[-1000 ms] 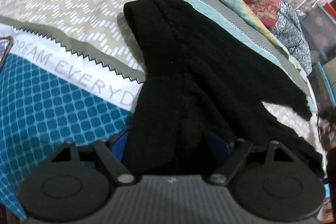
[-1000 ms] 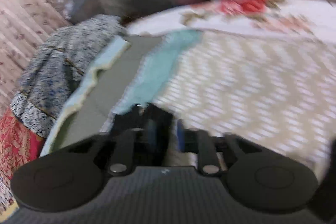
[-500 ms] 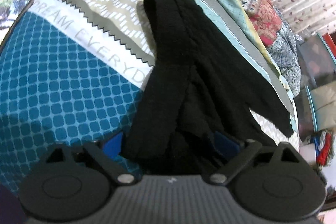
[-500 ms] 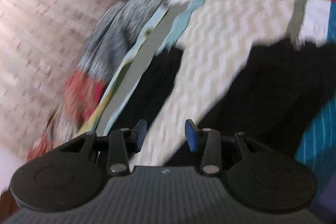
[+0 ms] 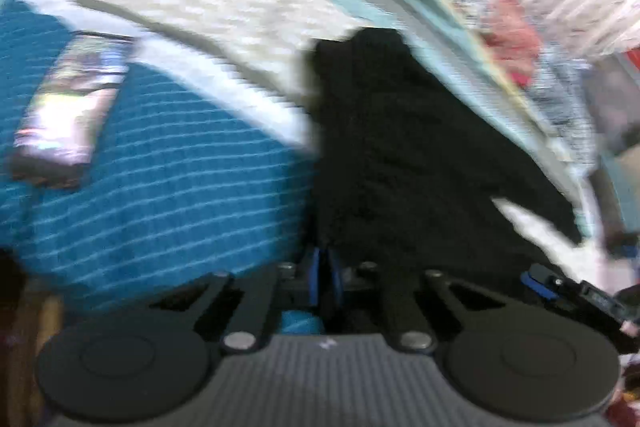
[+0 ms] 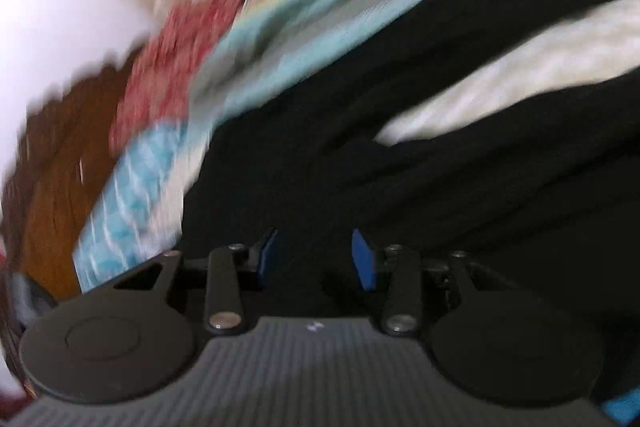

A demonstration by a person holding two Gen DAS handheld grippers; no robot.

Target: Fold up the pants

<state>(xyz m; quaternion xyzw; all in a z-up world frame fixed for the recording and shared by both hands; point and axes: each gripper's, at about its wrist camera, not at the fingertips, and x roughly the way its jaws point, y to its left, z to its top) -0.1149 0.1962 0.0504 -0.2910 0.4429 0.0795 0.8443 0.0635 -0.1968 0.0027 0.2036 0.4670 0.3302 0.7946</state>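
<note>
Black pants (image 5: 400, 147) lie on the patterned bedspread (image 5: 160, 179), legs spread apart toward the far right. My left gripper (image 5: 325, 277) is shut on the near left edge of the pants. In the right wrist view the pants (image 6: 440, 187) fill the middle, with a strip of bedspread (image 6: 520, 67) showing between the two legs. My right gripper (image 6: 314, 259) is open over the black cloth, its blue pads (image 6: 364, 259) apart. It also shows at the right edge of the left wrist view (image 5: 560, 287). Both views are blurred.
A phone (image 5: 68, 111) lies on the teal part of the bedspread at the left. Floral blankets (image 5: 508, 39) are piled along the far side. A wooden bed edge (image 6: 60, 163) shows at the left of the right wrist view.
My left gripper has closed on the pants edge. My right gripper has swung down over the pants and stayed open. Both cameras are moving fast.
</note>
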